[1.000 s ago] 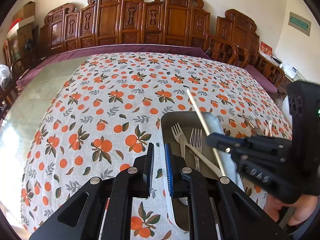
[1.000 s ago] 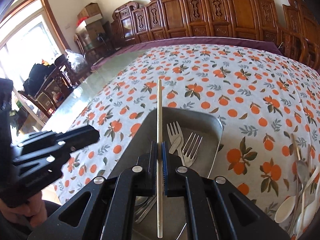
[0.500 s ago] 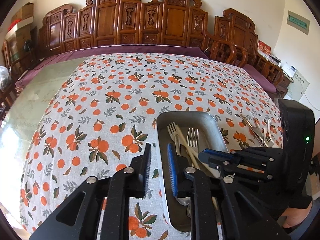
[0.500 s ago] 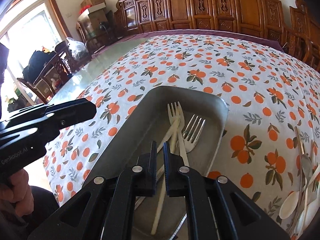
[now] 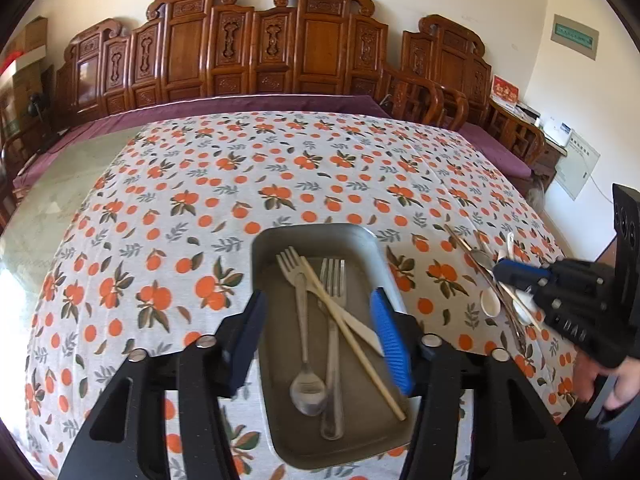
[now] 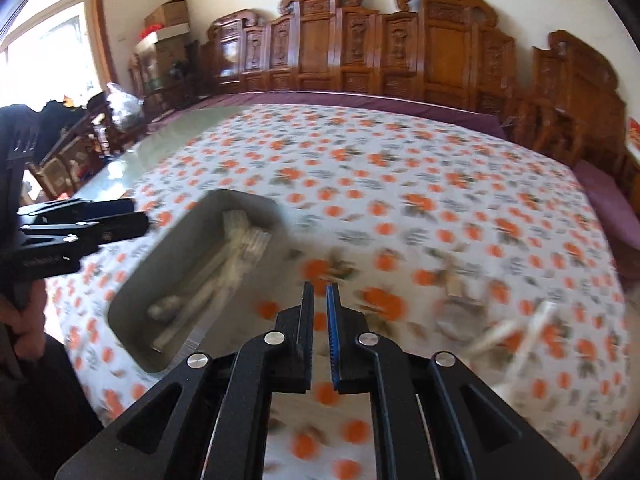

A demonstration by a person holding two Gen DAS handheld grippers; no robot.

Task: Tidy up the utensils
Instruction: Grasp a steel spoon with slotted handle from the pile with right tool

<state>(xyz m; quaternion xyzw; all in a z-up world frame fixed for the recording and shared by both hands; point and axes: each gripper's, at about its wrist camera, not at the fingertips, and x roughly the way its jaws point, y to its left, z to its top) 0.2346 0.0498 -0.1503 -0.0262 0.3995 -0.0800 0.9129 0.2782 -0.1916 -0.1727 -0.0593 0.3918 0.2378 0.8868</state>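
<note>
Desk [image 5: 320,168] far half bare. Left tongs [image 5: 320,332], jaws just widened, empty, over tray [image 5: 316,236] holding forks, chopstick [image 5: 352,336]. Right tongs [image 6: 319,320] nearly shut, empty, right of tray near loose spoons [image 5: 490,304].

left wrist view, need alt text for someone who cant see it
A grey metal tray on an orange-print tablecloth holds two forks, a spoon and a chopstick, seen between the open left gripper. At right, the right gripper reaches over loose utensils on the cloth.
</note>
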